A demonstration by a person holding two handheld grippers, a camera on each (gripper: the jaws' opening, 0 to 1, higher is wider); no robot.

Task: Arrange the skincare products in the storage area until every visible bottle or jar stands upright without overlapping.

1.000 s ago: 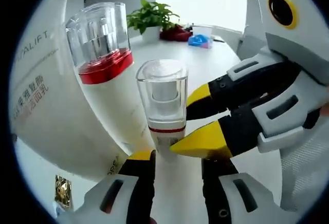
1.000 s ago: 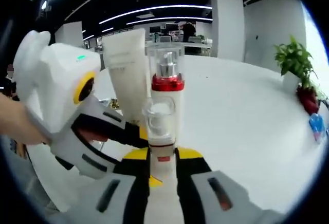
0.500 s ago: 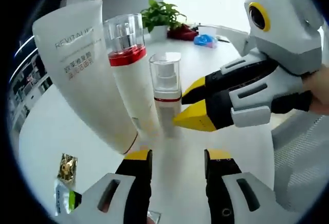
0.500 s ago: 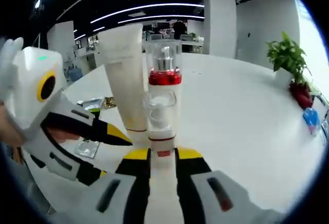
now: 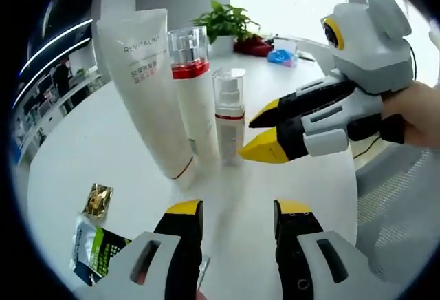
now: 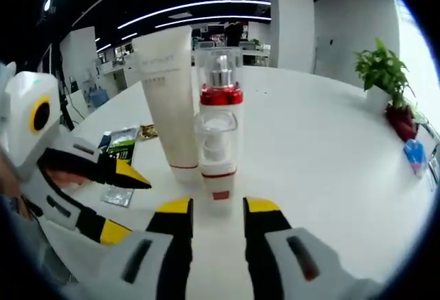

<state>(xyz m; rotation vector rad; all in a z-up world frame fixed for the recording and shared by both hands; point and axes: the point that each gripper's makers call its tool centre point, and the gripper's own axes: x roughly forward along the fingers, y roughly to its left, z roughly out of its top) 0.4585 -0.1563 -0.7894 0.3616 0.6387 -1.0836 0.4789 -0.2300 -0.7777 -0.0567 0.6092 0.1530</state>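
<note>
Left gripper view, left to right. Sachets [image 5: 96,238] lie flat at the lower left of the white table [image 5: 75,148]: a green-and-black one, with a small gold one just beyond it. The left gripper [image 5: 234,212] rises from the bottom, jaws parted, nothing between them, short of the products.

Three products stand upright in a tight row: a white tube [image 5: 148,90] on its cap, a red-collared pump bottle [image 5: 196,100] with a clear cap, and a small pump bottle [image 5: 229,114] with a clear cap and red band. Whether they touch one another cannot be told. The right gripper [image 5: 258,135] enters from the right, held by a hand [image 5: 412,118]; its yellow tips are parted, the lower tip just beside the small pump bottle's base, contact unclear.

Beyond, a potted plant [image 5: 230,25] and a blue item [image 5: 282,56] sit near the far table edge. Open tabletop lies left of the tube.

Right gripper view: the left gripper [image 6: 124,200] comes in from the left, tips apart, holding nothing, sachets [image 6: 120,152] behind it. The right gripper [image 6: 216,207] stands open, empty, just short of the small pump bottle [image 6: 216,155]; the red-collared pump bottle [image 6: 220,80] stands directly behind, the white tube [image 6: 168,100] to its left. Broad bare table [image 6: 323,155] spreads right toward the potted plant [image 6: 385,80].
</note>
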